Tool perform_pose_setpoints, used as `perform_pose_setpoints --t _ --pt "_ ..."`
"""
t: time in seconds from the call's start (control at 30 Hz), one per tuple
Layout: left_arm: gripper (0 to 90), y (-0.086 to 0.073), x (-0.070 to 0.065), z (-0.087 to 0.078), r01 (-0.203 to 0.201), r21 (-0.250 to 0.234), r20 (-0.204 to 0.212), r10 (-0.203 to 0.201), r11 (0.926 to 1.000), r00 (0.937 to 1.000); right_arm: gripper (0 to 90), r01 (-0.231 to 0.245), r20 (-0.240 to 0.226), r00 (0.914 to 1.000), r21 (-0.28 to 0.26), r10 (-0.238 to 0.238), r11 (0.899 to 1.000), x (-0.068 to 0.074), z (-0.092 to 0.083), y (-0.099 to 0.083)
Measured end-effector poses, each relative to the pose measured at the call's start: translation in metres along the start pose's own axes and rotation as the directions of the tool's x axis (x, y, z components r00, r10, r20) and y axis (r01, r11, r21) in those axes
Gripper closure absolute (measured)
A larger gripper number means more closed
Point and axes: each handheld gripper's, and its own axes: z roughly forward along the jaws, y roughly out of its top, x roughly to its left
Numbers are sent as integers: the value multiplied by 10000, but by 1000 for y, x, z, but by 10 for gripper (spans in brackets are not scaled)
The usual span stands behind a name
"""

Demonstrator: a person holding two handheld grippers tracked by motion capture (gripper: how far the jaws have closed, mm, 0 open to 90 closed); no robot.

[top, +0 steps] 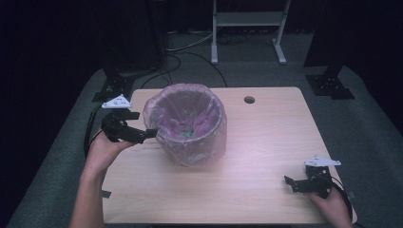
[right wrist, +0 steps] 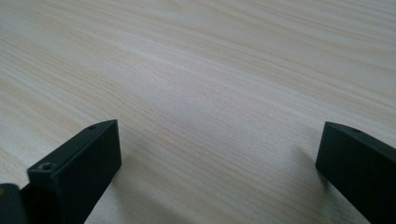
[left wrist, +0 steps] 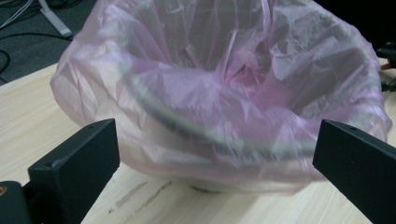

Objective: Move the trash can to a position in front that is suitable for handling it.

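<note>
We look down on a pale wooden table [top: 266,156] with a round bin lined with a thin, crinkled, translucent pink plastic bag [top: 186,124] standing a little left of its middle. The bag's edge is folded out and down over the bin's rim, and something small and greenish lies at the bottom inside.

The left gripper [top: 142,134], held in the person's left hand [top: 102,152], points right at the bin, its tips at or just beside the bag's outer fold on the bin's left side. In the left gripper view its two black jaws stand wide apart, holding nothing, with the bagged rim [left wrist: 219,135] straight ahead between them.

The right gripper [top: 293,184] rests near the table's front right corner, well apart from the bin. Its jaws are likewise spread wide and empty over bare wood [right wrist: 210,93].

We judge the left hand far nearer, so any grip on the bag's folded edge falls to it.
</note>
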Motion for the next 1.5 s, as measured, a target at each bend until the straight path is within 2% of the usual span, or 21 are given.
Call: perform_pose_setpoints --t 0.17,0.33,0.53,0.77,0.83,1.0,1.27,1.5 --pt "0 4 8 10 21 136 22 -21 9999 10000 0 18 4 10000 -7 -18 10000 0 0 0" --pt "0 5 16 19 272 193 43 -273 9994 9996 0 -5 6 10000 -9 5 10000 0 0 0" --pt "0 8 23 30 334 399 43 -336 9986 9994 0 -5 4 10000 -2 5 10000 0 0 0" --pt "0 8 20 41 113 776 168 -126 9969 9998 0 5 2 10000 -3 -5 10000 0 0 0" --pt "48 6 18 42 46 784 334 -73 9969 9994 0 11 7 10000 -13 -11 10000 0 0 0" --pt "78 7 17 43 45 841 486 -86 9964 9988 0 13 6 10000 -14 -13 10000 0 0 0" --pt "86 7 15 43 103 950 437 -145 9954 9989 0 12 7 10000 -13 -12 10000 0 0 0" --pt "86 9 6 46 -63 968 680 -3 9953 9977 0 10 7 10000 -11 -10 10000 0 0 0"
